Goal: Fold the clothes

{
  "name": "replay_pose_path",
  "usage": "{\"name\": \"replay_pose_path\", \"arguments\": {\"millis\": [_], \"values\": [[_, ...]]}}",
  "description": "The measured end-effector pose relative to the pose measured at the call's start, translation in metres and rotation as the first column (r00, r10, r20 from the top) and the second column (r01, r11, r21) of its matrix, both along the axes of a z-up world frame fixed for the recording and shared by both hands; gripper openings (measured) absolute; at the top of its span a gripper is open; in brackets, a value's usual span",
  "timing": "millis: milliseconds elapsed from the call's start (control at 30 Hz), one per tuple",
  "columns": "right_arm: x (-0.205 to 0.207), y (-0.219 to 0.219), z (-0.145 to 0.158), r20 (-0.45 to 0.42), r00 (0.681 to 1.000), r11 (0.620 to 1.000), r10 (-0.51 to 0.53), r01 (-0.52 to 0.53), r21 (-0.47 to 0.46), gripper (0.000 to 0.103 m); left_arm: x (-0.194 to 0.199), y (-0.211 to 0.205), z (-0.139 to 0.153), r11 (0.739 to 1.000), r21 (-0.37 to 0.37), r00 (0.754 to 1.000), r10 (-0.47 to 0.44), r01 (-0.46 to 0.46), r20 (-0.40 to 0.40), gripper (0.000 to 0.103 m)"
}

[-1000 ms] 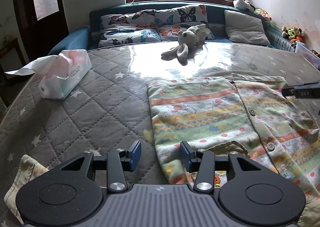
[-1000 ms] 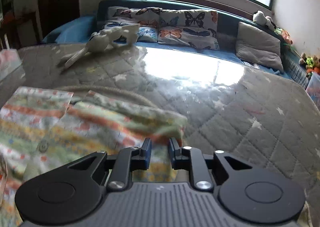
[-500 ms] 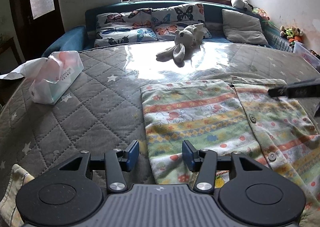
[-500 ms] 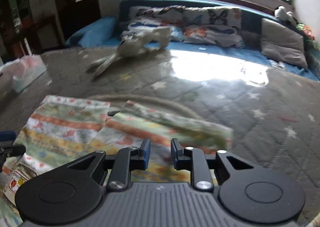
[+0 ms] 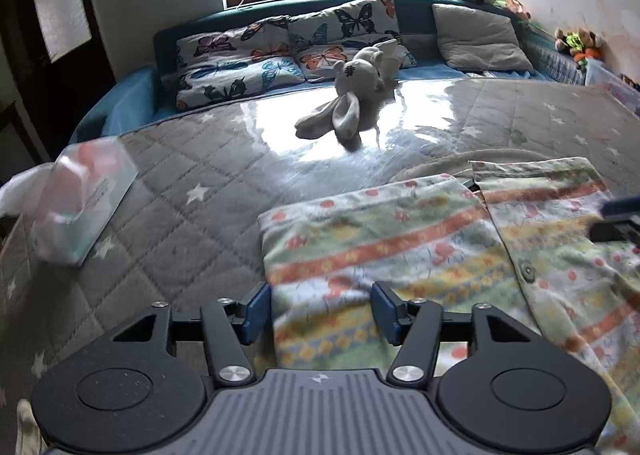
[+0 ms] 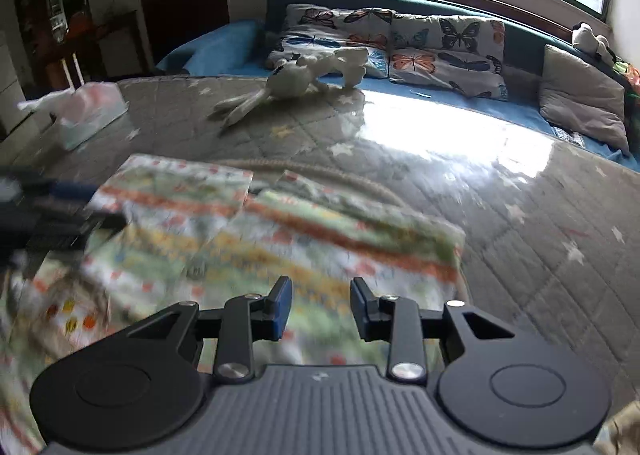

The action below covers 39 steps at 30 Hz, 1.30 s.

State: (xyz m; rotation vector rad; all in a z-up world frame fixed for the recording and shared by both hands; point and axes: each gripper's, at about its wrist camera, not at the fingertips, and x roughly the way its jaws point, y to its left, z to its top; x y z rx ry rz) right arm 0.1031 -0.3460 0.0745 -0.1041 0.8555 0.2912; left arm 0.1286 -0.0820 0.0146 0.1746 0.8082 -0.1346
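Striped pyjama shirt [image 5: 384, 239] with buttons lies spread flat on the grey quilted bed [image 5: 192, 191], near us; we see its buttoned front in both wrist views. Our left tongs [image 5: 320, 311] hover over its left edge, released, jaws just widened, only cloth lying below the gap. Our right tongs [image 6: 320, 307] hang above the shirt's right half, also released and just widened, gripping nothing. A tissue pack [image 5: 80, 207] sits left; a plush rabbit [image 5: 352, 99] lies far, before butterfly pillows [image 5: 280, 55].
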Motion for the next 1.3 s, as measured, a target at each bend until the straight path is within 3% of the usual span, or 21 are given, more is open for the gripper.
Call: {"name": "replay_pose_path", "arguments": {"millis": [333, 633, 800, 1033, 1100, 1300], "values": [[-0.063, -0.017, -0.012, -0.011, 1.000, 0.999, -0.003, 0.002, -0.042, 0.032, 0.018, -0.005, -0.002, 0.999, -0.008, 0.999, 0.042, -0.042, 0.015, 0.068], [-0.111, -0.011, 0.000, 0.068, 0.997, 0.996, 0.027, -0.021, -0.086, 0.034, -0.055, -0.023, 0.017, 0.998, 0.006, 0.997, -0.063, 0.063, 0.038, 0.068], [-0.137, 0.008, 0.012, 0.196, 0.975, 0.982, 0.102, -0.067, -0.174, 0.036, -0.106, -0.050, 0.018, 0.986, 0.007, 0.984, -0.169, 0.168, 0.052, 0.068], [-0.155, 0.013, -0.005, 0.087, 0.988, 0.986, 0.131, -0.120, -0.119, 0.036, -0.155, -0.083, 0.008, 0.958, 0.022, 0.957, -0.286, 0.285, 0.056, 0.068], [-0.165, 0.009, -0.006, 0.091, 0.987, 0.988, 0.131, -0.122, -0.099, 0.036, -0.162, -0.089, 0.004, 0.951, 0.049, 0.949, -0.309, 0.306, 0.060, 0.068], [-0.182, -0.023, 0.009, 0.099, 0.994, 0.999, 0.043, -0.040, -0.032, 0.036, -0.155, -0.092, 0.031, 0.955, 0.020, 0.946, -0.297, 0.297, 0.127, 0.067]]}}
